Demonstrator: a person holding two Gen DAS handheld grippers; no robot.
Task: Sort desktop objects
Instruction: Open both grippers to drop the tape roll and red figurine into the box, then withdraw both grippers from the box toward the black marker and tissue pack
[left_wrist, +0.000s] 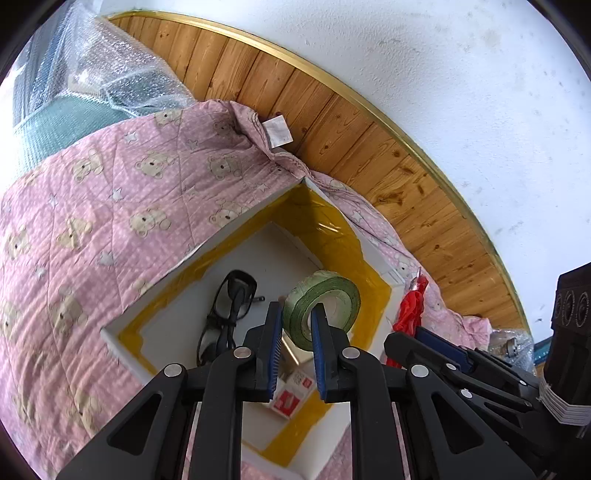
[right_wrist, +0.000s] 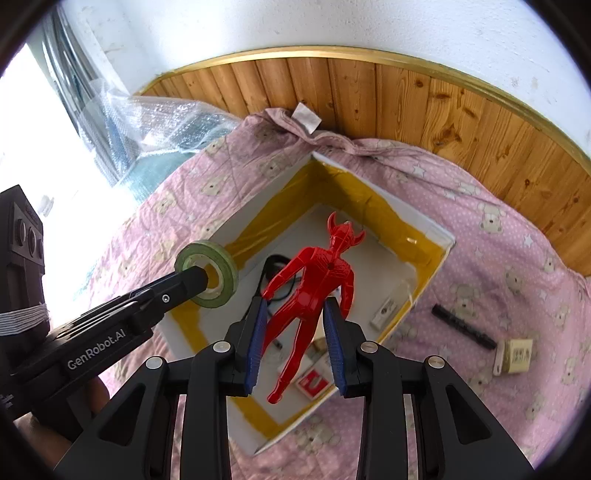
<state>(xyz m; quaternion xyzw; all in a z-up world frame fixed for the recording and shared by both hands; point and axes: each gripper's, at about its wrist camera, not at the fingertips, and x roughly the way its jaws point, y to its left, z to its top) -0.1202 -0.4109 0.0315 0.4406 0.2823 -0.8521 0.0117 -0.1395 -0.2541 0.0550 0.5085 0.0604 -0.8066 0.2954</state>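
Your left gripper (left_wrist: 295, 325) clamps the light, stiff green tape roll (left_wrist: 325, 302) by its wall; your right gripper (right_wrist: 295, 343) grips the rigid, slippery red plastic figure (right_wrist: 314, 288) at its hips.

The left gripper (left_wrist: 295, 325) reaches forward with its blue-padded fingers (left_wrist: 274, 347) closed on a roll of tape (left_wrist: 325, 306). The right gripper (right_wrist: 295, 332) points forward beside it, its fingers (right_wrist: 334, 343) clamped on the legs of a red figure (right_wrist: 314, 284).
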